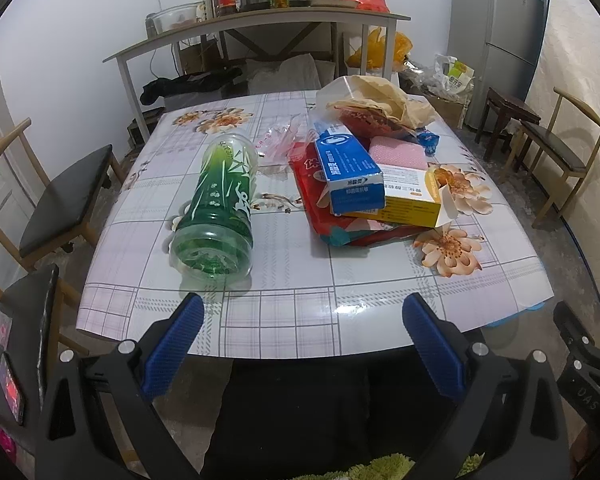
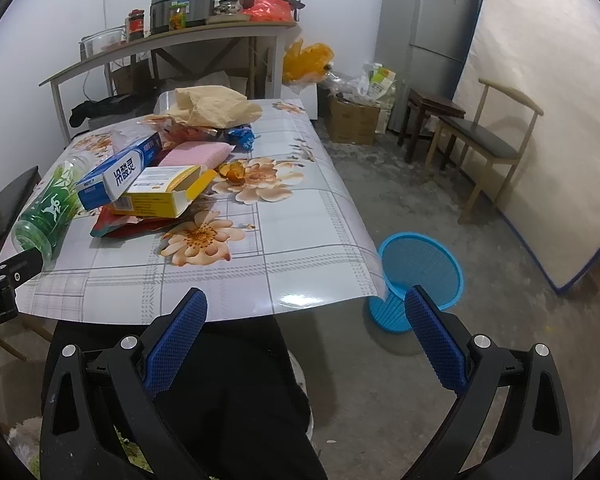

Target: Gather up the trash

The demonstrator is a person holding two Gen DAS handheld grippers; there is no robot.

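I see one blue basket (image 2: 420, 272) on the floor, nothing visible inside; one green bottle (image 1: 216, 208), two boxes (image 1: 348, 168); both claws (image 1: 300, 344) (image 2: 308, 340) apart.

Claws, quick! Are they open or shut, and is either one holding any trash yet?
Left claw: open, holding nothing.
Right claw: open, holding nothing.

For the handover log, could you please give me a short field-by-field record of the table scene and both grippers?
surface: table with floral cloth
bottle: green plastic bottle, lying on its side, left of the pile
pile: blue box atop yellow box and red wrapper
bin: blue basket on the floor beside the table
left gripper: open, holding nothing
right gripper: open, holding nothing
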